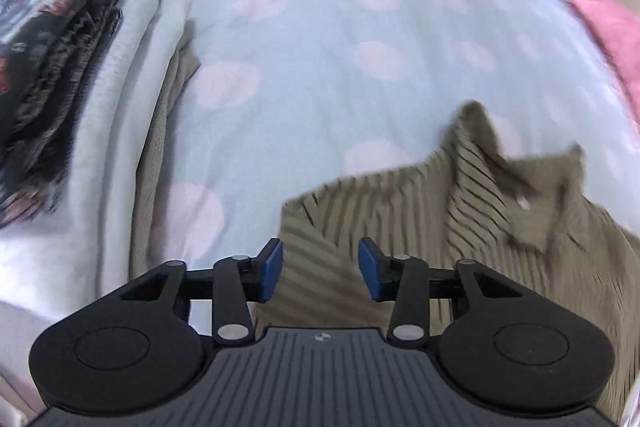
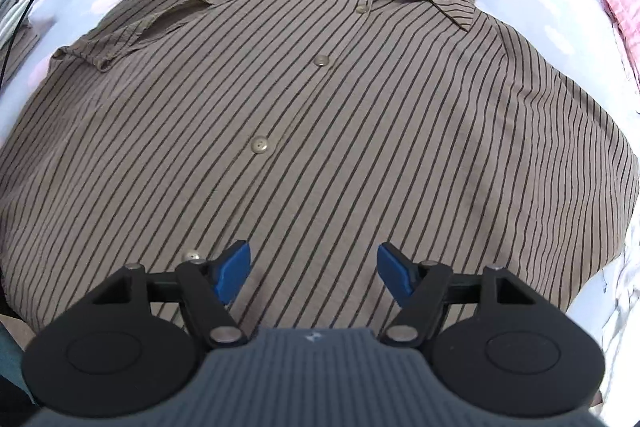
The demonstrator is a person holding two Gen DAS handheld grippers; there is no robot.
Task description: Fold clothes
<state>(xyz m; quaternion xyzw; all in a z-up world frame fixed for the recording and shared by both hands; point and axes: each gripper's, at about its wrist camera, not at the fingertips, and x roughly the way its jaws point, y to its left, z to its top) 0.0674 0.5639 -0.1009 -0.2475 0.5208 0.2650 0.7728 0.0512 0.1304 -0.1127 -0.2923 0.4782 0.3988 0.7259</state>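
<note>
With its blue-padded jaws standing wide apart and gripping nothing, the right gripper [image 2: 314, 273] hangs over the lower front of a tan button-front shirt with thin dark stripes [image 2: 320, 115], beside the lowest visible button. The shirt lies spread flat, front up, on a pale bedspread printed with soft pink dots [image 1: 320, 27]; woven cloth, lightly crinkled, pointed collar open at the top, round pale buttons down the placket, one short cuffed sleeve folded in across the chest.

Left gripper [image 1: 320, 269]: jaws likewise parted, empty, poised above the shirt's edge near the collar; this view is blurred.

To the left on the bed, a stack of folded garments [image 1: 100, 87]: dark floral-print fabric uppermost, then a dark pleated layer, white ribbed cloth, and beige cloth at the base.

At the bed's right edge, a pink textured cloth [image 2: 616, 3], loosely heaped.
</note>
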